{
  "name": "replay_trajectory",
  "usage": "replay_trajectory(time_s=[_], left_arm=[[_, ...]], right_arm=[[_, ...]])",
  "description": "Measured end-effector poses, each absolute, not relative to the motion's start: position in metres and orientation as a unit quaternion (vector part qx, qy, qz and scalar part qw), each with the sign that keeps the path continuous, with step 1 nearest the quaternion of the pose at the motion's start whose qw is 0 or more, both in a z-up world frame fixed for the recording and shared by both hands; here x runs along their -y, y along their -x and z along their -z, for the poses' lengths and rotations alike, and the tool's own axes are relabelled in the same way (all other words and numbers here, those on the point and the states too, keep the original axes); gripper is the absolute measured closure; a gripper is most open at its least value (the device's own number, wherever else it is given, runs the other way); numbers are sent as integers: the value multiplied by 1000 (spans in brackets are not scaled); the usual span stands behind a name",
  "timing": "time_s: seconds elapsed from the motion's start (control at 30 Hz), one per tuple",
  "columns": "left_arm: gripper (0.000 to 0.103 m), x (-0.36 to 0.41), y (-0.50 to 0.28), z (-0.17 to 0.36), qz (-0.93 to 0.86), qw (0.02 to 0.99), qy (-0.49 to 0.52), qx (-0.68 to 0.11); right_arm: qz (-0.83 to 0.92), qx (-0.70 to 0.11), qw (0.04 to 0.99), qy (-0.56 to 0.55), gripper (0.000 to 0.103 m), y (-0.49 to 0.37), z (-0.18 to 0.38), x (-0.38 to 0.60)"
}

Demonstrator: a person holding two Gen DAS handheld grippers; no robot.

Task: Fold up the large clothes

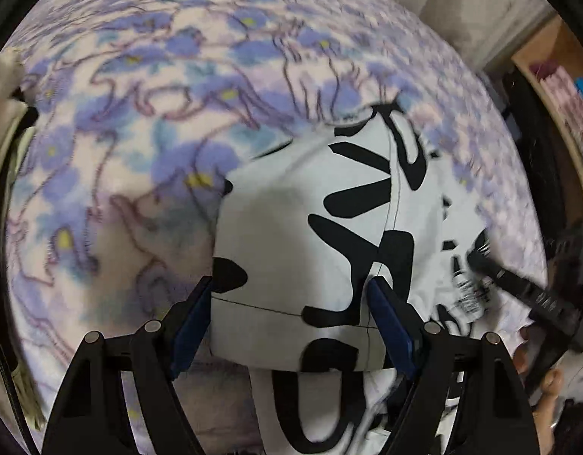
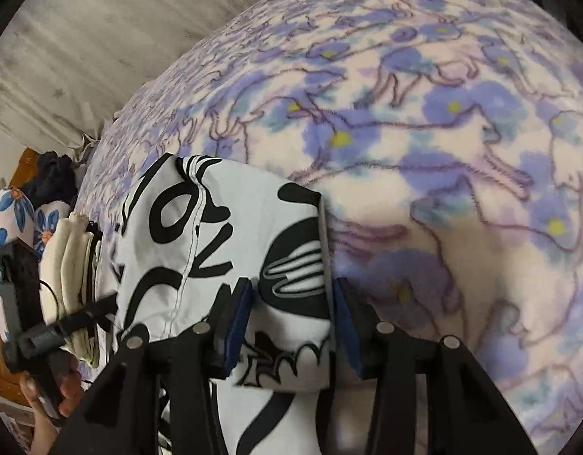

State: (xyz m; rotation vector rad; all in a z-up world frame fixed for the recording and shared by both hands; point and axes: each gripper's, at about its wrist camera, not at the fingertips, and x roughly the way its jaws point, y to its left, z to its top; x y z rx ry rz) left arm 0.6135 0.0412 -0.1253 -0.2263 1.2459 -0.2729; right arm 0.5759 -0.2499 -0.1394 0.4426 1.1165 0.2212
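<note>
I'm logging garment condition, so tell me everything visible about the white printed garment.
The white garment is thin woven-looking cloth with bold black lettering and dark seam stitching. It lies bunched and partly folded on the purple floral fleece blanket. Folds sit between the pads of the left claw and right claw.

The folded garment (image 1: 314, 227) lies on the blanket (image 1: 139, 132), between both claws.
</note>
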Motion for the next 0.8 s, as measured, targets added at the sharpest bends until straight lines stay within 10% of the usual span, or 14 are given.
replay_trajectory(time_s=[0.1, 0.2, 0.33, 0.8], left_arm=[[29, -32, -613, 130, 119, 810, 78, -569], [63, -24, -612, 127, 112, 824, 61, -552], [93, -16, -607, 119, 107, 833, 50, -540], [96, -35, -482, 9, 132, 888, -2, -439]], right_arm=[[-105, -519, 819, -221, 59, -583, 144, 250], [-102, -518, 818, -228, 59, -590, 145, 249], [-96, -516, 834, -172, 95, -591, 135, 232], [-177, -395, 895, -102, 100, -460, 20, 223]])
